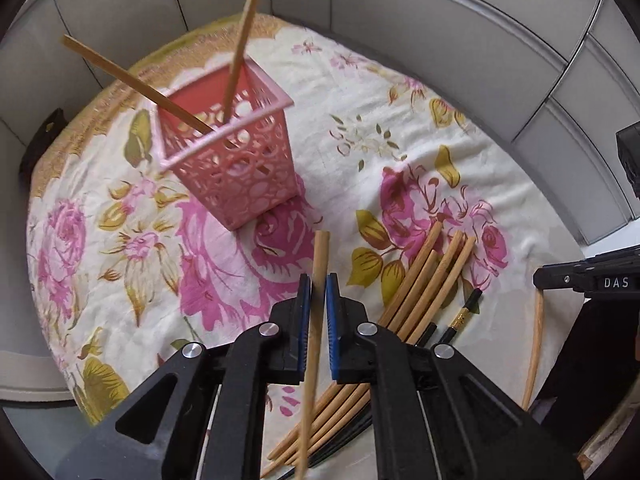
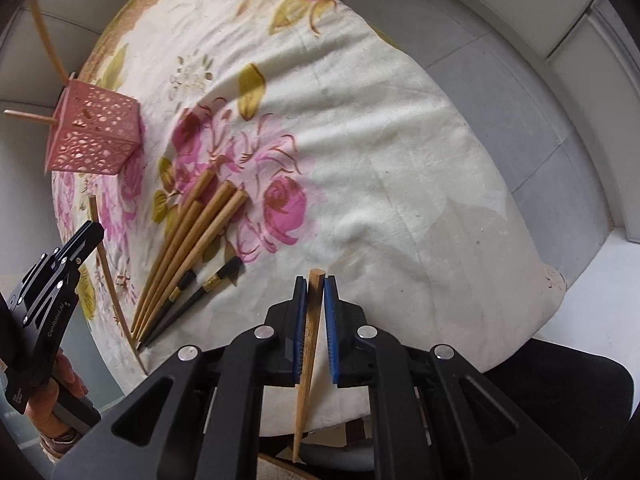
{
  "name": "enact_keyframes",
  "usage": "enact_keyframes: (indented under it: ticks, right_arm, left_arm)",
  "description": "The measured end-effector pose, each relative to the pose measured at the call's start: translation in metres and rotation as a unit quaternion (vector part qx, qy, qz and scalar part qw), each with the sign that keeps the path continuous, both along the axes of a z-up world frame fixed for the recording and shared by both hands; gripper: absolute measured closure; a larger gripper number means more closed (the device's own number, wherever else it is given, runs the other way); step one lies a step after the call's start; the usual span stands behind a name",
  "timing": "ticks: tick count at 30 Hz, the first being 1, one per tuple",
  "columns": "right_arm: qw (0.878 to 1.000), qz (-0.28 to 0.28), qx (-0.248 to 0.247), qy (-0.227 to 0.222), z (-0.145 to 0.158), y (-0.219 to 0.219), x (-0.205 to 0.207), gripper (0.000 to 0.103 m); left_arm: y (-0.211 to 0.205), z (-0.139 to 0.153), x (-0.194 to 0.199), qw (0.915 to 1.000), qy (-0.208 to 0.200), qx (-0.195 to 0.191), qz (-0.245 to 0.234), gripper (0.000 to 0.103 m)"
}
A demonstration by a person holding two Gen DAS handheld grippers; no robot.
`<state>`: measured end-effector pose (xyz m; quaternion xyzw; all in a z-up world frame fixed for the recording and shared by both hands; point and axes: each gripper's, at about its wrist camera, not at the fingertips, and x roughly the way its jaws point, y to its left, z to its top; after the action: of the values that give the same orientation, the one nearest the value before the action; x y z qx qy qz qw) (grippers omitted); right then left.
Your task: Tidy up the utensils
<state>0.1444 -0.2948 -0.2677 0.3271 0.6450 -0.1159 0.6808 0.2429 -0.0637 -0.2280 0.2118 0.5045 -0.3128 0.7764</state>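
Left gripper (image 1: pixel 317 292), lower centre, clamps one wooden chopstick (image 1: pixel 320 256) lengthwise, aimed toward the pink basket (image 1: pixel 236 176) at upper left, which already holds two. Right gripper (image 2: pixel 316 292) likewise pinches a second chopstick (image 2: pixel 313 300); the remaining pile (image 2: pixel 188 240) lies at centre left.

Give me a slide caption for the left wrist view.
Left gripper holds a wooden chopstick before the pink basket, which already contains two chopsticks.

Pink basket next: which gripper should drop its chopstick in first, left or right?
Probably the left. The left gripper holds its chopstick pointed toward the pink basket, close ahead. The right gripper holds its own chopstick farther off, the basket far to its side.
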Motion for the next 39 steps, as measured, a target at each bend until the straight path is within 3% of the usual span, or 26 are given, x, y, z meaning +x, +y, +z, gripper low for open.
enact_keyframes:
  ticks: [4,7,12,16,21,28,34,39]
  right_arm:
    - [0.996,0.024,-0.026,-0.076,0.036,0.021,-0.007,0.094]
    - [0.989,0.043,-0.045,-0.132,0.067,0.036,-0.012,0.094]
    - [0.974,0.061,-0.068,-0.209,0.111,0.051,-0.024,0.094]
    - [0.959,0.064,-0.082,-0.264,0.142,0.058,-0.038,0.094]
    - [0.928,0.066,-0.117,-0.347,0.184,0.067,-0.054,0.094]
    - [0.873,0.055,-0.164,-0.456,0.233,0.075,-0.065,0.094]
    - [0.838,0.041,-0.181,-0.513,0.264,0.074,-0.052,0.094]
    - [0.820,0.029,-0.188,-0.541,0.279,0.068,-0.035,0.094]
  left_arm:
    - [0.012,0.045,-0.026,0.9969,-0.063,-0.033,0.033,0.097]
    - [0.011,0.066,-0.039,0.9892,-0.115,-0.064,0.065,0.097]
    - [0.031,0.104,-0.066,0.9687,-0.186,-0.123,0.110,0.097]
    - [0.049,0.128,-0.086,0.9470,-0.227,-0.172,0.148,0.097]
    - [0.062,0.153,-0.103,0.9183,-0.276,-0.215,0.186,0.097]
    - [0.071,0.189,-0.123,0.8748,-0.337,-0.266,0.224,0.097]
    - [0.065,0.216,-0.121,0.8566,-0.366,-0.288,0.223,0.097]
    - [0.059,0.232,-0.106,0.8454,-0.373,-0.309,0.225,0.097]
